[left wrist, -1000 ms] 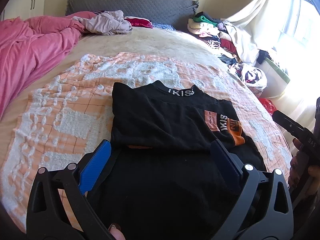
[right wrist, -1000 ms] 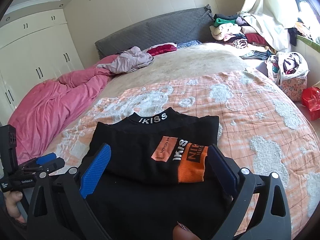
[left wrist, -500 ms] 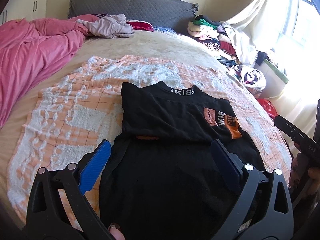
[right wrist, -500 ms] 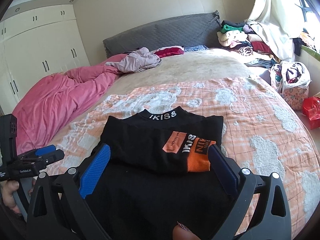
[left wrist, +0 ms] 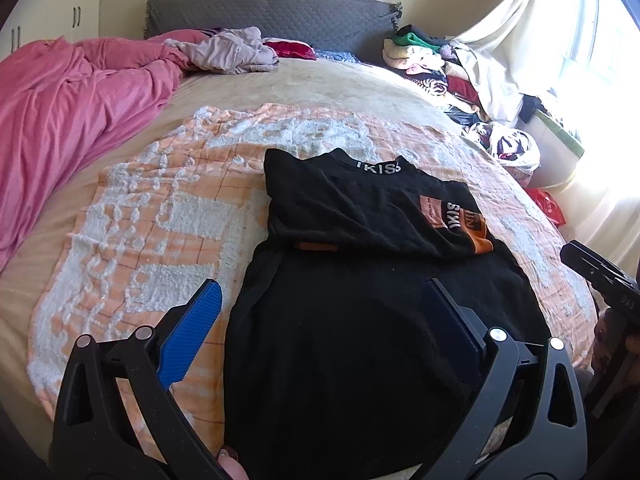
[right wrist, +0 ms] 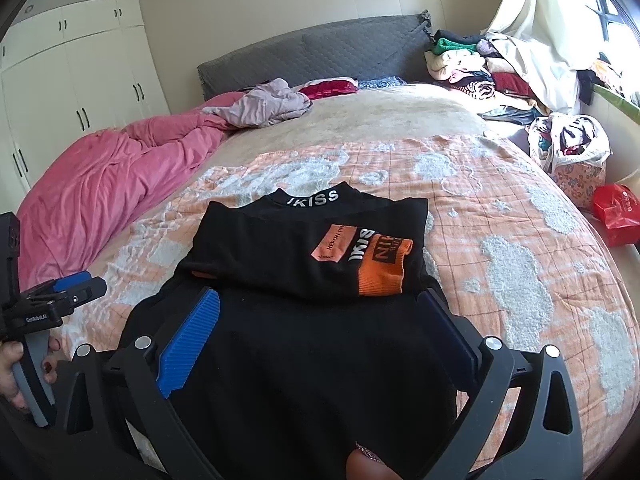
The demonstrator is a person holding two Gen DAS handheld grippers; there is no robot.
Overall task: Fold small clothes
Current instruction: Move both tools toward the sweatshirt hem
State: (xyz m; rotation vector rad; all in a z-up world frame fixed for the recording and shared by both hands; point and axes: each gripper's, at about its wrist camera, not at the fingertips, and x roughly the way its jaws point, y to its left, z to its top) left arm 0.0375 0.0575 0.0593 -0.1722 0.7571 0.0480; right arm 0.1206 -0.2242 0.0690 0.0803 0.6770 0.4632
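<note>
While the black top (left wrist: 360,300) lies spread on the orange-and-white blanket (left wrist: 152,232), both grippers hover over its near end with nothing in them. The left gripper (left wrist: 324,312) has its fingers wide apart, the blue pad (left wrist: 192,332) out over the blanket just off the garment's left edge, the other finger above the dark cloth. The right gripper (right wrist: 320,320) is spread wide as well, both fingers over the lower body of the top. Ahead of both, the sleeves are folded in across the chest, the orange cuff (right wrist: 384,268) lying toward the right side, the IKISS collar (right wrist: 314,199) at the far end. The pink duvet (right wrist: 100,184) is heaped well off to the left, and a pile of clothes (right wrist: 480,68) sits by the headboard.
</note>
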